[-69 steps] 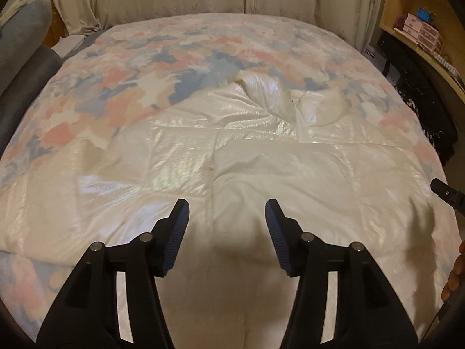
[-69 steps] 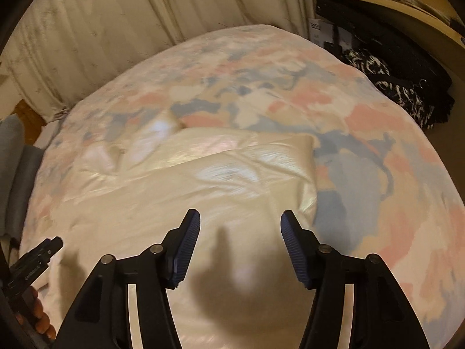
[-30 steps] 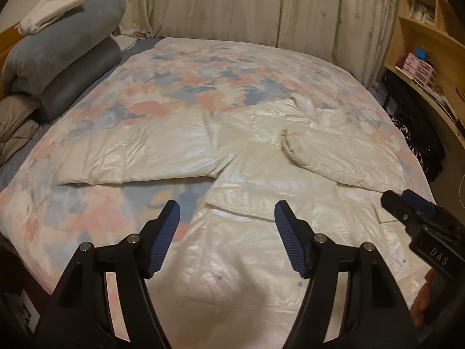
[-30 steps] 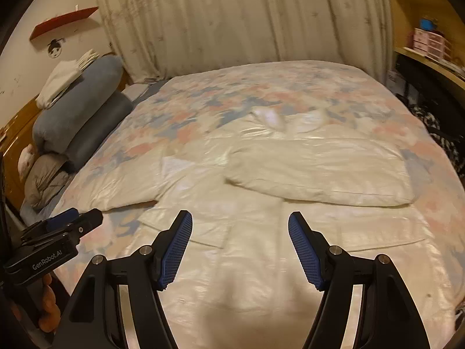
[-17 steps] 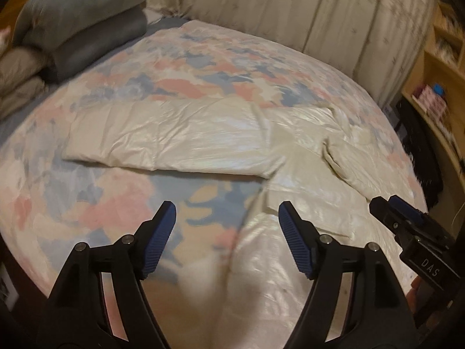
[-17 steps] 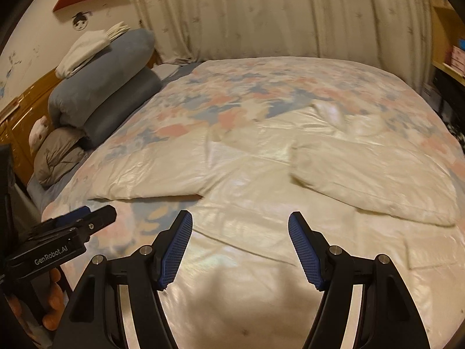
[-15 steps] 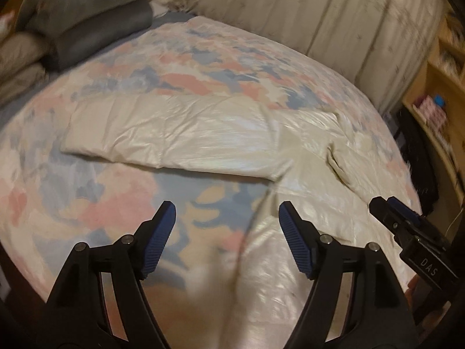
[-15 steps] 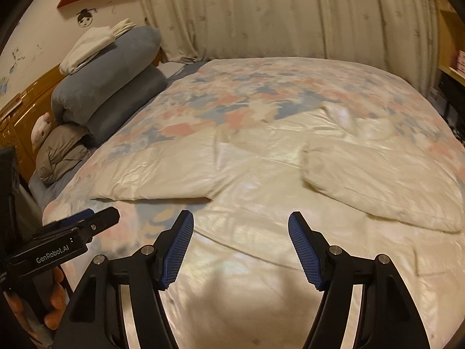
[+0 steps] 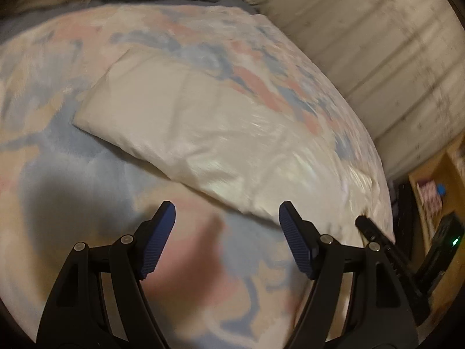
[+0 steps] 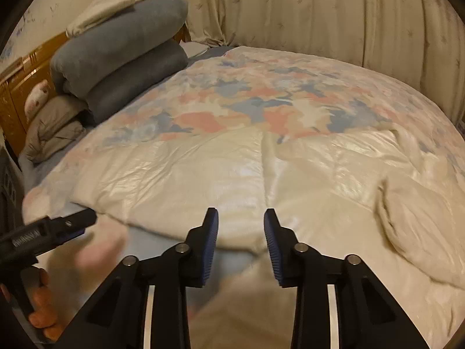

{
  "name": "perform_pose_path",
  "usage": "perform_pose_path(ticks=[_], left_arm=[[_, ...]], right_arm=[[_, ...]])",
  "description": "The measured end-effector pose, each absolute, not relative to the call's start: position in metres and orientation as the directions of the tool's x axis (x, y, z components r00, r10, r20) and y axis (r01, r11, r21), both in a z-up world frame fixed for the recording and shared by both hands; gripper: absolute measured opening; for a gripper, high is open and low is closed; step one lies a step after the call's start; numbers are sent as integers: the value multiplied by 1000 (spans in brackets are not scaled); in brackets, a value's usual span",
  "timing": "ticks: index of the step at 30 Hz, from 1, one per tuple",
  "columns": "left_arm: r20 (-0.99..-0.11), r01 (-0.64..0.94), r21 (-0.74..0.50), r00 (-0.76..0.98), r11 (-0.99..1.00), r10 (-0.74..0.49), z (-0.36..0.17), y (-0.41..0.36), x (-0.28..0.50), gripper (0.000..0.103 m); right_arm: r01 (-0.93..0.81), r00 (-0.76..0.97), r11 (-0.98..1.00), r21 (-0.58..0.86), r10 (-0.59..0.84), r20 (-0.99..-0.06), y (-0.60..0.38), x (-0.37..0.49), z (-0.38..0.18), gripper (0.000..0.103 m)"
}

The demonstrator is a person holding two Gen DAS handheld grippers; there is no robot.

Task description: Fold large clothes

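Note:
A shiny cream puffer jacket (image 10: 305, 174) lies spread on the bed. One sleeve (image 9: 186, 122) stretches out flat to the left; the other sleeve (image 10: 415, 221) is folded over the body. My left gripper (image 9: 226, 238) is open and empty, low over the bedspread just short of the outstretched sleeve's lower edge. My right gripper (image 10: 240, 241) is open, jaws narrowed, empty, above the sleeve's lower edge near the armpit. The left gripper also shows at the left of the right wrist view (image 10: 58, 226). The left wrist view is blurred.
The bed has a floral pink and blue bedspread (image 10: 261, 99). Rolled grey bedding (image 10: 122, 49) and pillows (image 10: 49, 128) are stacked at the wooden headboard on the left. Curtains (image 10: 319, 14) hang behind the bed. A wooden shelf (image 9: 436, 192) stands at the right.
Both grippers have swung left and dropped toward the outstretched sleeve. The right gripper's jaws have narrowed. The left gripper stays wide open.

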State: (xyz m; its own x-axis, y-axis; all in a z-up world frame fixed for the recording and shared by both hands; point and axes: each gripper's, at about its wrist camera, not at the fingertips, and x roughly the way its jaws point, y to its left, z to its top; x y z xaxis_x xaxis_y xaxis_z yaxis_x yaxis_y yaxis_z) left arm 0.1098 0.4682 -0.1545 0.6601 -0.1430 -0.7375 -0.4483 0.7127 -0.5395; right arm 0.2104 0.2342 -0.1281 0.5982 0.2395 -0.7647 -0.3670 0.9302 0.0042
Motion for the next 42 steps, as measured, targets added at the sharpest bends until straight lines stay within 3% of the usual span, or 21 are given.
perform_pose_path(ticks=[11,12,13,14,15,16,23,28,31,34,38,42], left_arm=[[-735,-554,-566,675,611,-70,-195,518,148,70],[-739,-567,-558,672,606,-52,-197,521,152,60],[-747,-585,-542,664,604,-27,-198,522,155,42],[-751,-598,-529,660,602,-4,-199,524,157,32],[-751,-603,-526,660,600,4,-199,525,159,16],[-746,-601,-525,665,602,14,-198,524,160,7],[-697,-527,-254,681,811,225,-119,457,169,2],[-605,-408,-100,749,908,270,-39,388,175,2],[-557,-325,-39,792,945,249,7,333,179,2],[-528,-242,-16,826,970,198,36,275,188,2],[-505,-121,9,856,993,109,58,185,200,2],[-522,-7,25,852,1000,19,55,102,220,2]], right_arm=[[-352,509,935,42,229,-830,238,278,-225,26],[-351,508,935,47,233,-829,238,282,-230,26],[-352,508,935,50,236,-828,236,284,-234,26],[-353,509,934,51,237,-827,236,287,-237,26],[-354,511,934,52,240,-826,236,289,-239,26],[-355,512,933,55,243,-824,235,290,-241,26],[-350,507,933,80,261,-822,224,297,-245,26],[-315,447,927,205,335,-830,200,287,-222,26],[-253,447,914,316,400,-800,158,270,-193,26],[-212,503,916,340,400,-766,108,251,-166,28],[-110,608,948,299,302,-734,17,222,-128,36],[25,692,972,232,151,-706,-77,194,-102,37]])
